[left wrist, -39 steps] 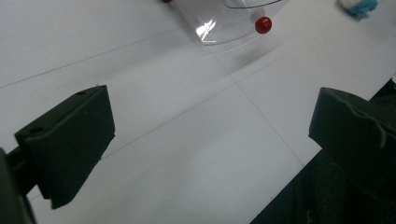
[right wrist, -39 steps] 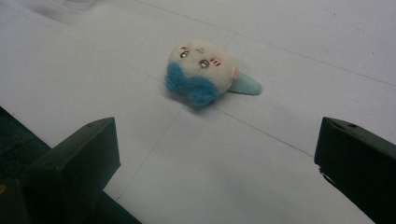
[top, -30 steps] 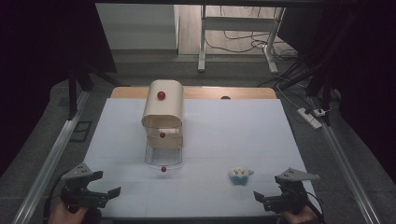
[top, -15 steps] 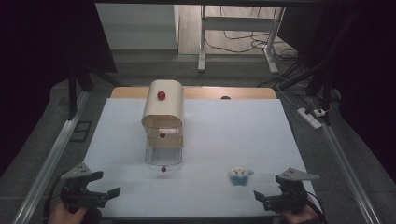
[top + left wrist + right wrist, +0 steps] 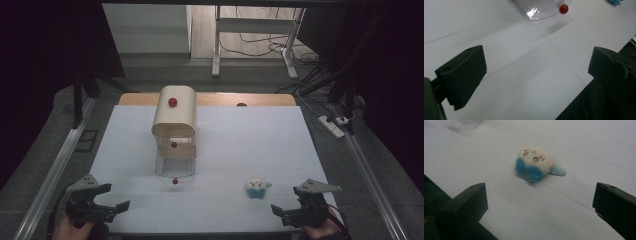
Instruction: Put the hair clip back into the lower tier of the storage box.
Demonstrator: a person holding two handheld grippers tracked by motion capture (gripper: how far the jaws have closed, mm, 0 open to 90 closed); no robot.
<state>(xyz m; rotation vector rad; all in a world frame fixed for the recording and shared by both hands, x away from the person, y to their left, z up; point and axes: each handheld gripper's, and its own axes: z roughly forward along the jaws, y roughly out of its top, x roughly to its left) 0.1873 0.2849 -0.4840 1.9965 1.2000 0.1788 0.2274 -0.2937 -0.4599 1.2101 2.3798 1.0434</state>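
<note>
A white worktop (image 5: 260,135) carries a clear drawer cabinet (image 5: 174,135) with red knobs toward its far edge, bottom drawer pulled out as if to receive something. Near the front edge, toward the right corner, a small plush toy (image 5: 257,188) lies alone. Right gripper (image 5: 285,212) and left gripper (image 5: 112,207) hover at the front corners, fingers spread, holding nothing.

At twelve o'clock from you, near the middle of the white surface (image 5: 240,140), stands a small set of drawers (image 5: 174,131) with a rounded beige top and clear fronts, each with a red knob (image 5: 172,102). The lowest clear drawer (image 5: 174,165) is pulled out toward you. Beyond the far edge, a metal frame (image 5: 252,30) stands on the floor among loose cables (image 5: 260,37). At two o'clock lies a power strip (image 5: 333,125).
</note>
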